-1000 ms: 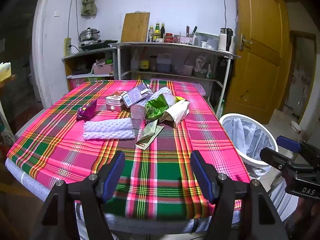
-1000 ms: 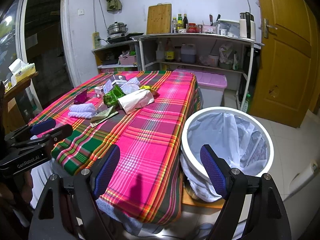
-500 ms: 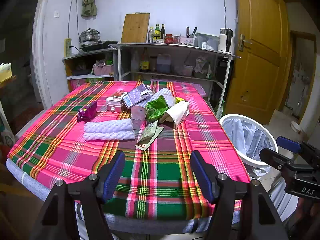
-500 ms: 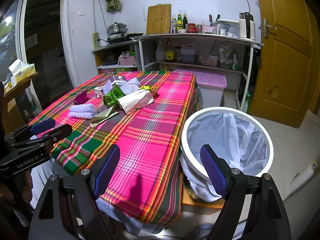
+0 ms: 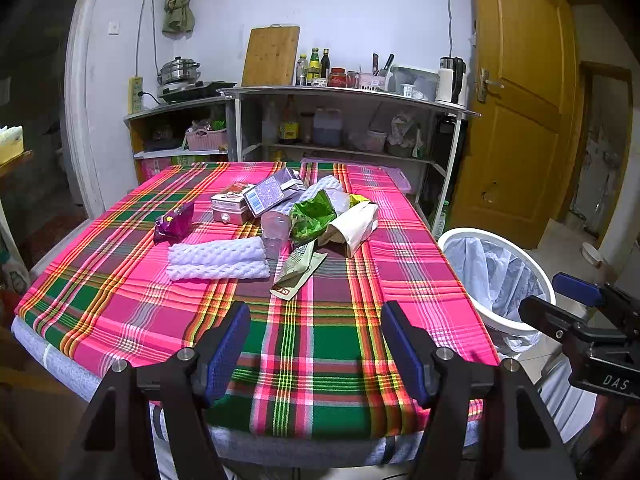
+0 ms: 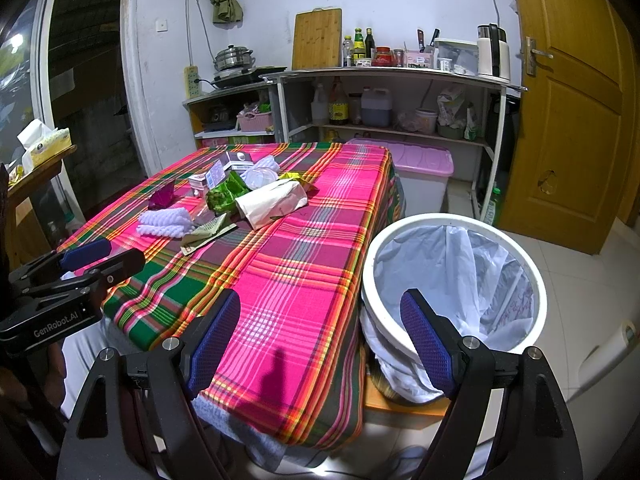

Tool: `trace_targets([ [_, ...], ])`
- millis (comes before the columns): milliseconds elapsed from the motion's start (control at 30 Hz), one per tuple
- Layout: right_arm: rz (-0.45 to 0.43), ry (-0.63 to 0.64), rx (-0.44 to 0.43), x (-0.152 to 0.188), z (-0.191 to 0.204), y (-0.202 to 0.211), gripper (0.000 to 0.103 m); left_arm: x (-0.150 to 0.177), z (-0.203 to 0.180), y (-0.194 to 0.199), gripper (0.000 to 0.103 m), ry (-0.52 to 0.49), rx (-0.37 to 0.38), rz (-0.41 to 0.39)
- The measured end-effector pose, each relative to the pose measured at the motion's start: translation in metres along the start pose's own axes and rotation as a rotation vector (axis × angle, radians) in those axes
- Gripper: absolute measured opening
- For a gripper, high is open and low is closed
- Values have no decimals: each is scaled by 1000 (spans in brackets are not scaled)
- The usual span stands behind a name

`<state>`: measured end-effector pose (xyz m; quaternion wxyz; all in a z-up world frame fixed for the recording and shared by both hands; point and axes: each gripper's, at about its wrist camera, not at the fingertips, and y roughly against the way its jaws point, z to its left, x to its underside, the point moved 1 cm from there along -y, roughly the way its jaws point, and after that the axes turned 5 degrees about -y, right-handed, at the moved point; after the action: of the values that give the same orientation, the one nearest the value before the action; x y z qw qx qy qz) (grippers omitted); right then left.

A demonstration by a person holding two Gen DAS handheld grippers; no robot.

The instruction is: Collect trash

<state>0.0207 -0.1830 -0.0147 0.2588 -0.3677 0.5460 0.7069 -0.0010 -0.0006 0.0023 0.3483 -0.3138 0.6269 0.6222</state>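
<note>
- Both my left tongs (image 5: 314,344) and right tongs (image 6: 320,332) hang spread wide with nothing in them, short of the bench (image 5: 352,360).
- The trash (image 5: 280,232) lies heaped mid-bench, well apart from the bin (image 6: 452,280) on the floor beside it.
- Risk: pinching the tablecloth (image 6: 304,264) along with a thin flat wrapper (image 5: 298,270) and dragging the heap.
- Light wrappers could miss the bin's rim.
- Whatever lies under the pile is hidden; the bin's bottom is out of sight.

Left claw (image 5: 316,346) jaws spread wide, empty; right claw (image 6: 320,338) likewise, level.
</note>
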Motion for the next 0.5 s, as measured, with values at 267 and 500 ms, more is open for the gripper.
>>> trace_targets([
  [267,-1,0,0,1,0,0,82,0,0,1,67,0,5,-2],
  [500,1,-1,-1,1,0,-1,82,0,0,2,67,0,12,-1],
])
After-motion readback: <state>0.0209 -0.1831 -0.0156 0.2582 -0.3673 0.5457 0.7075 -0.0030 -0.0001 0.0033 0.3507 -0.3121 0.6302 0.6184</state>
